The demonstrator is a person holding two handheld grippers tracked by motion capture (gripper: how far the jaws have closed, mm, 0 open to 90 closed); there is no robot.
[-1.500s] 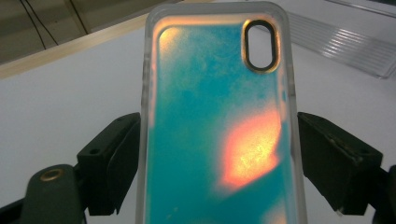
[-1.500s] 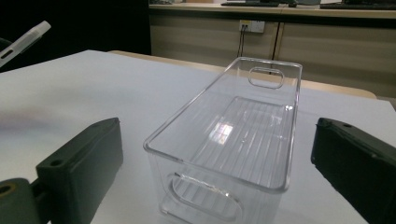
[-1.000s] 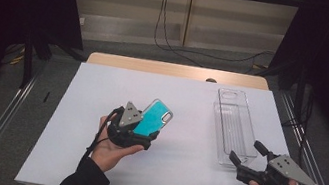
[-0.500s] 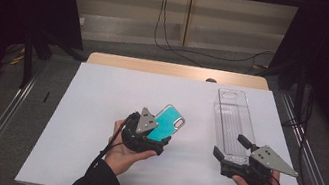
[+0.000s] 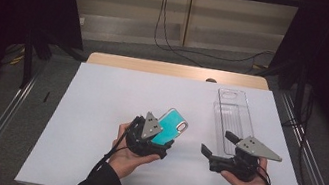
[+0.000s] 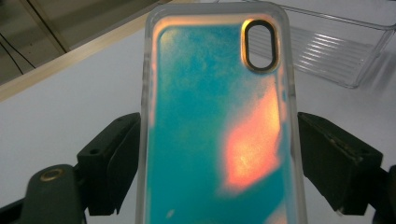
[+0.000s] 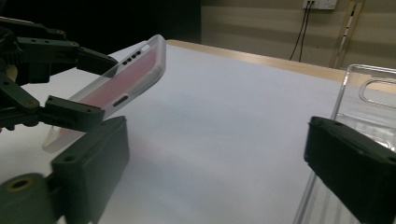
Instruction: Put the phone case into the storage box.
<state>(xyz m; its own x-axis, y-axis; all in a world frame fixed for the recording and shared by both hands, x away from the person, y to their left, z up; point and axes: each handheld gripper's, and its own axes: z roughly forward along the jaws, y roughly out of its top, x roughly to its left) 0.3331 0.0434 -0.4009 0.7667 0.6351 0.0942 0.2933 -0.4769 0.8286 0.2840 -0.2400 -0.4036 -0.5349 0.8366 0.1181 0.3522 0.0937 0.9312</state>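
Observation:
A teal phone case (image 5: 173,124) with a clear rim is tilted up above the white table, and my left gripper (image 5: 161,135) is shut on its long sides. The left gripper view has the case (image 6: 215,121) upright between both black jaws, its camera cutout at the top right. My right gripper (image 5: 219,143) is open and holds nothing, a short way right of the case, jaws pointing left. In the right gripper view the case (image 7: 116,79) slants at upper left, held by the left gripper (image 7: 42,79), beyond my own open jaws.
A clear ribbed plastic tray (image 5: 232,116) lies lengthwise at the right of the white table sheet (image 5: 100,102), just behind the right gripper. A clear piece with a camera cutout (image 7: 373,93) sits by it. Dark curtains and cables stand beyond the far edge.
My left gripper has carried the teal case rightward toward the table's middle. The right gripper has moved left from the table's right edge toward it, jaws staying open.

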